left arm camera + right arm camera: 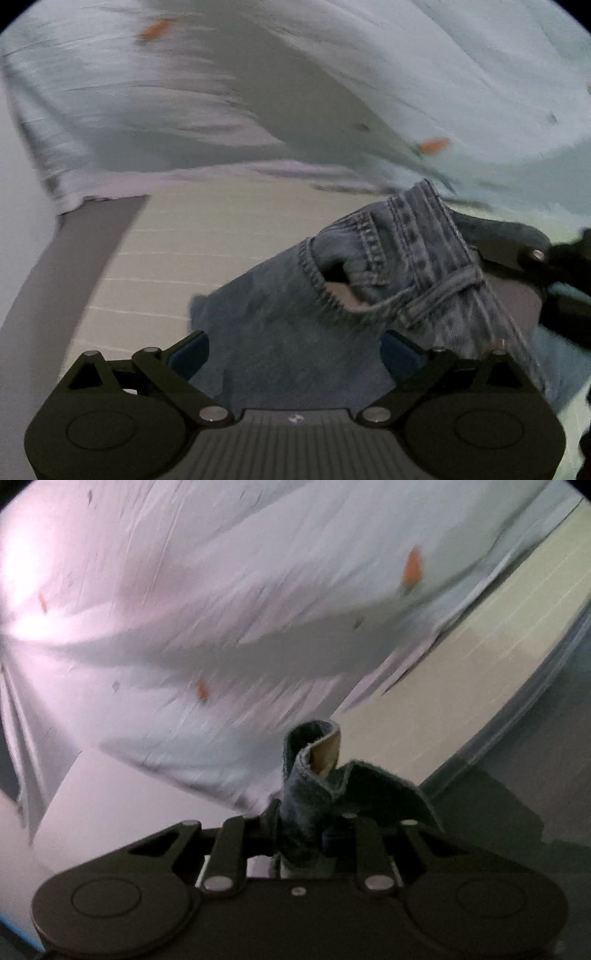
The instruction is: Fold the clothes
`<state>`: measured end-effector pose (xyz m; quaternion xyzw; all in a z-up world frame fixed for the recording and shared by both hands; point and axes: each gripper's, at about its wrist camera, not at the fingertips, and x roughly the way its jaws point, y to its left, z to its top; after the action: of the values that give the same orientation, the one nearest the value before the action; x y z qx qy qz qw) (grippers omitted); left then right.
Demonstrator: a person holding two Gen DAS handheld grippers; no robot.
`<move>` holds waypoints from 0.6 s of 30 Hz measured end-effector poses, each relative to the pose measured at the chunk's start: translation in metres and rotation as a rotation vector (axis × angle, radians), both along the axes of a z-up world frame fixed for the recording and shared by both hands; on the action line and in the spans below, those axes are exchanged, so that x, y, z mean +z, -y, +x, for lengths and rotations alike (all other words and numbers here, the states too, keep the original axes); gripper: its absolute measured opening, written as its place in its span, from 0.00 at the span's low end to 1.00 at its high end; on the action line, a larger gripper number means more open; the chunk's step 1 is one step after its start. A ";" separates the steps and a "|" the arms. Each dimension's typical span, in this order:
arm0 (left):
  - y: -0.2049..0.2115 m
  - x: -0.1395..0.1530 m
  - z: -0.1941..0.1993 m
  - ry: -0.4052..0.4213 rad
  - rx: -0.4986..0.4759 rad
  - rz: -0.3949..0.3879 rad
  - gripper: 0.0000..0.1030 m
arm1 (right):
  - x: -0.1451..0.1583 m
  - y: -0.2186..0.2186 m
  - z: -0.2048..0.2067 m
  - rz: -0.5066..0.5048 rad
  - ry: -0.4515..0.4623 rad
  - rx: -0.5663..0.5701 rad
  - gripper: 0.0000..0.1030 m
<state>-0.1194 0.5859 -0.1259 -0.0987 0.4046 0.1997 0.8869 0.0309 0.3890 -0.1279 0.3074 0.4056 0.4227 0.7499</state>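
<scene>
A: Start close in. What was the right gripper [314, 834] doing?

B: Its jaws were drawn in on a bunched fold of the jeans [317, 794]. The denim stood up out of the pinch, twisted, with a pale patch of lining showing at the top.

A: And the left gripper [291, 354]?

B: Spread wide, blue pads apart, nothing pressed between them. The jeans [332, 306] lay just ahead of it, and cloth ran between the two pads, but neither pad bore on it.

A: Where did the waistband sit from there?

B: Ahead and to the right in the left view. A pocket mouth [332, 280] gaped there, with a belt loop [458, 280] beside it. The band ran up and right, toward the dark fingers of the other gripper [532, 258] at the frame's right edge, which held that end.

A: So which hand was nearer the free part?

B: The left, I judged. The right end was taken already; the slack denim fell toward the left jaws.

A: Farther out?

B: A pale sheet [369, 74] with small orange marks hung behind everything, blurred. Under it was a cream striped surface [207, 258].

A: What did the next move turn on?

B: Probably on the left closing along that band line, well apart from the right, so the jeans could be stretched out.
</scene>
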 end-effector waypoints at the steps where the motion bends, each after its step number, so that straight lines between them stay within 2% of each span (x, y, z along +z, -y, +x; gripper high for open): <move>1: 0.006 -0.011 0.006 -0.036 -0.026 -0.008 0.96 | -0.005 0.001 0.005 -0.108 0.005 -0.005 0.21; 4: 0.019 -0.045 0.018 -0.179 -0.058 -0.027 0.96 | -0.027 -0.002 0.013 -0.440 0.017 0.001 0.37; 5: 0.022 -0.051 0.017 -0.200 -0.054 -0.018 0.96 | -0.036 -0.004 0.012 -0.536 0.030 0.011 0.52; 6: 0.022 -0.053 0.014 -0.191 -0.046 -0.012 0.96 | -0.042 -0.005 0.007 -0.616 0.050 0.004 0.55; 7: 0.022 -0.052 0.011 -0.182 -0.043 -0.016 0.96 | -0.043 -0.001 -0.001 -0.631 0.093 -0.002 0.55; 9: 0.017 -0.051 0.008 -0.186 -0.042 -0.038 0.96 | -0.040 0.004 -0.013 -0.639 0.109 -0.012 0.82; 13: 0.017 -0.053 0.013 -0.204 -0.041 -0.051 0.98 | -0.039 0.021 -0.033 -0.675 0.132 -0.013 0.84; 18: 0.025 -0.052 0.008 -0.210 -0.020 -0.027 0.99 | -0.038 0.044 -0.045 -0.711 0.134 -0.089 0.96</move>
<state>-0.1117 0.5610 -0.1776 -0.0853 0.4990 0.1948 0.8401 -0.0138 0.3455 -0.1657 0.0164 0.4636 0.2412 0.8524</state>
